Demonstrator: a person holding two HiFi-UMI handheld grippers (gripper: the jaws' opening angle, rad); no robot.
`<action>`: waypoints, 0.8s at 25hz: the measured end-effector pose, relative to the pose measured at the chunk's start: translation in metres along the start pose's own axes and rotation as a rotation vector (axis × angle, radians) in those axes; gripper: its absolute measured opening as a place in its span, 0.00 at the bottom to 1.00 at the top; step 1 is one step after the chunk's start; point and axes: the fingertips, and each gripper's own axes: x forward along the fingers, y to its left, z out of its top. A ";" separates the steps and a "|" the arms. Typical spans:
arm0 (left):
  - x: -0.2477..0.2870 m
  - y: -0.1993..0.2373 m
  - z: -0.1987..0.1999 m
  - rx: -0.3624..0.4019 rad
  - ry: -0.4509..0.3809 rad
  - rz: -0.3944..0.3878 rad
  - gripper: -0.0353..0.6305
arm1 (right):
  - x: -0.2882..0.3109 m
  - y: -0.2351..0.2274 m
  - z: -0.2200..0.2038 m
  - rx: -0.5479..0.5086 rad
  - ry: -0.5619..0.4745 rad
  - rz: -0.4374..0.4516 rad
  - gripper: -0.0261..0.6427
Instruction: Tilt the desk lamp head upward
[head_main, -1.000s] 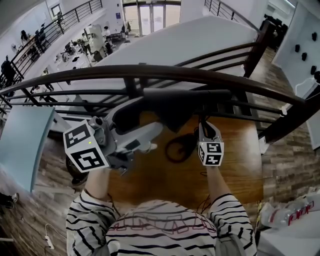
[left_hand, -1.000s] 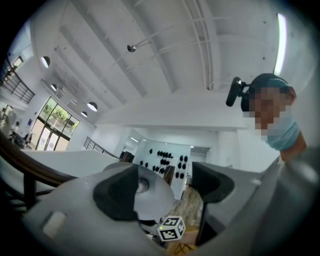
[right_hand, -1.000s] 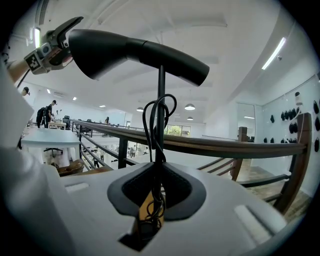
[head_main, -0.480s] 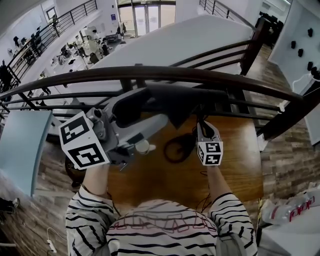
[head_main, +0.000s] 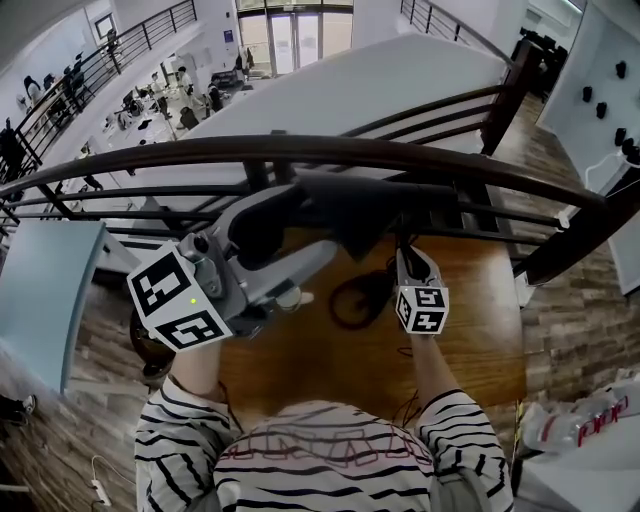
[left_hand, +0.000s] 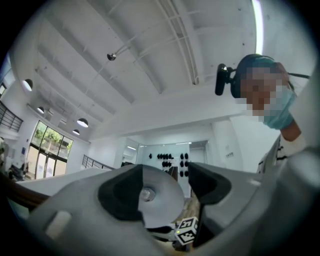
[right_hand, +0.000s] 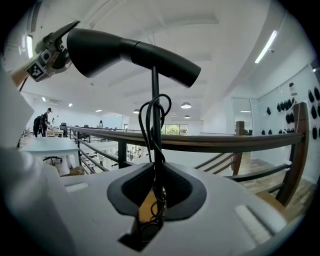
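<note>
The black desk lamp stands on the wooden table (head_main: 480, 330); its long dark head (head_main: 400, 195) (right_hand: 135, 50) lies about level above its ring base (head_main: 352, 300). My left gripper (head_main: 298, 228) (left_hand: 162, 187) reaches in from the left, and its jaws have just been closing round the head's left end. In the left gripper view that end (left_hand: 150, 197) looks pale, touching one pad with a sliver of gap at the other. My right gripper (head_main: 405, 255) (right_hand: 156, 192) is shut on the thin upright stem (right_hand: 154, 100) and its wound cable.
A dark curved wooden handrail (head_main: 300, 150) with metal bars runs close behind the lamp. Beyond it is a drop to a lower floor with desks and people. A pale board (head_main: 40, 290) stands at the left, and a packet (head_main: 580, 425) lies at the lower right.
The left gripper has rolled a little and its marker cube has shifted slightly. The right gripper and the lamp stem have stayed put.
</note>
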 end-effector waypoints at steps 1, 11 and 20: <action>-0.005 0.001 0.002 0.004 -0.016 0.004 0.48 | 0.000 0.002 0.002 0.007 -0.004 -0.008 0.11; -0.041 0.011 -0.013 -0.051 -0.020 0.056 0.48 | -0.027 0.015 0.018 0.046 -0.050 -0.040 0.18; -0.100 0.018 -0.054 -0.119 0.022 0.090 0.46 | -0.073 0.080 0.025 0.102 -0.104 -0.052 0.18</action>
